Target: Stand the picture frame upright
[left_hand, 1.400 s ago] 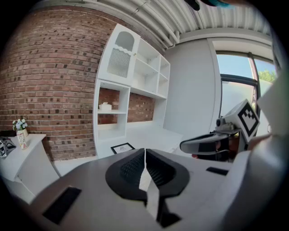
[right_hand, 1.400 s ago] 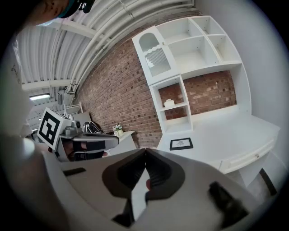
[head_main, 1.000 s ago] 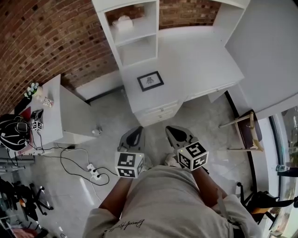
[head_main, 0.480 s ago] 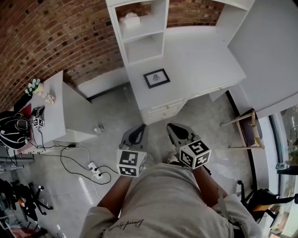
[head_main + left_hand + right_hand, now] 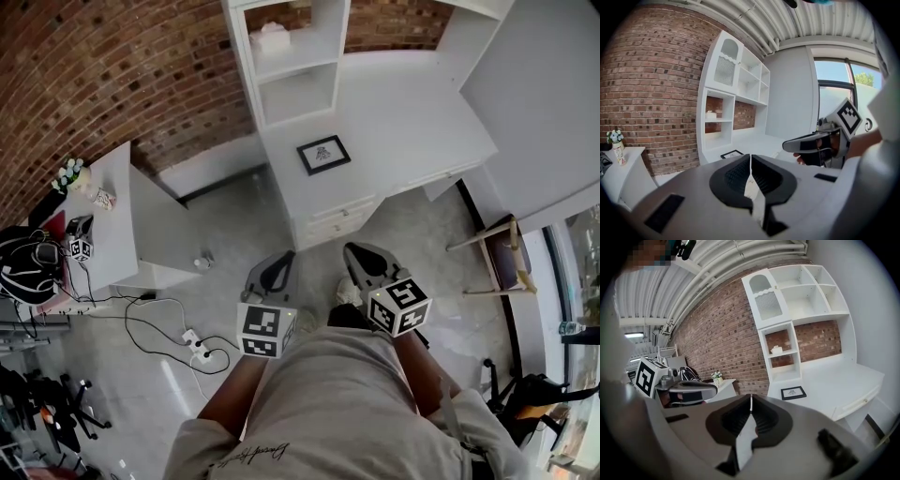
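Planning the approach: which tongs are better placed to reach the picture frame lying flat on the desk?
Left, marginally. In the left gripper view the picture frame lies almost straight ahead of the left tongs; the right tongs see it off to one side. Both shut, empty.

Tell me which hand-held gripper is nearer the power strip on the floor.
Left. In the head view the left hand-held gripper sits right of the power strip; the right hand-held gripper lies farther right.
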{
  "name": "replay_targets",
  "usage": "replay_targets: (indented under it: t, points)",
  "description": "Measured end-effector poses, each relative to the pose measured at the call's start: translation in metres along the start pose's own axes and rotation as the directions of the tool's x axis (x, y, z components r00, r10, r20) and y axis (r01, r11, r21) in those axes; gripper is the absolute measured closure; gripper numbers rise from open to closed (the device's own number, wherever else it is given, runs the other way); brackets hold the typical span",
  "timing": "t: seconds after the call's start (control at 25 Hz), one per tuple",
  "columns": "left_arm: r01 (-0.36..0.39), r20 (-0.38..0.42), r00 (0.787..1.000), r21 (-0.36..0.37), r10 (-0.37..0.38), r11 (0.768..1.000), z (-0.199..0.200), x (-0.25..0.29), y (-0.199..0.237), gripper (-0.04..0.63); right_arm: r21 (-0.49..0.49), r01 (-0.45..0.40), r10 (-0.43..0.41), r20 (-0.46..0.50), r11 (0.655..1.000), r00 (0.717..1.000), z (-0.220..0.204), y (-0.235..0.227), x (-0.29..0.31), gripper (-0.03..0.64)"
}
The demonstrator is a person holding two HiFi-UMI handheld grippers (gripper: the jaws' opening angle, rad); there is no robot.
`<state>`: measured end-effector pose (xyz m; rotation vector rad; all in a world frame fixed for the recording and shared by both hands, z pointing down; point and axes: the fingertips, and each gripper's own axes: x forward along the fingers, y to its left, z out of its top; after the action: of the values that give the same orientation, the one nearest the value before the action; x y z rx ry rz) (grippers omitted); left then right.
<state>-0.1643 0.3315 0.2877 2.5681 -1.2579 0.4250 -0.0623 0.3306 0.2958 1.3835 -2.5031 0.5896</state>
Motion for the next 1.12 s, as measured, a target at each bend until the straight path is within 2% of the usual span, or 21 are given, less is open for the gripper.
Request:
replay_targets:
  t: [0.48,0.8,1.12]
  points:
    - [0.001,0.003,1.000,-0.012,-0.001,1.000,0.010,0.033,0.015,0.574,0.003,-0.001,0.001,0.000,1.000,1.000,0.010,-0.023,0.029,0.586]
    - [-0.007,-0.011,1.000,-0.024,0.006,1.000,0.022,0.101,0.033,0.574,0.010,-0.021,0.021,-0.019,1.000,1.000,0.025,-0.076,0.068,0.586]
    - [-0.024,-0.007,1.000,-0.061,0.024,0.998,0.061,0.190,0.057,0.574,-0.002,-0.039,0.039,-0.023,0.999,0.999,0.072,-0.157,0.116,0.586]
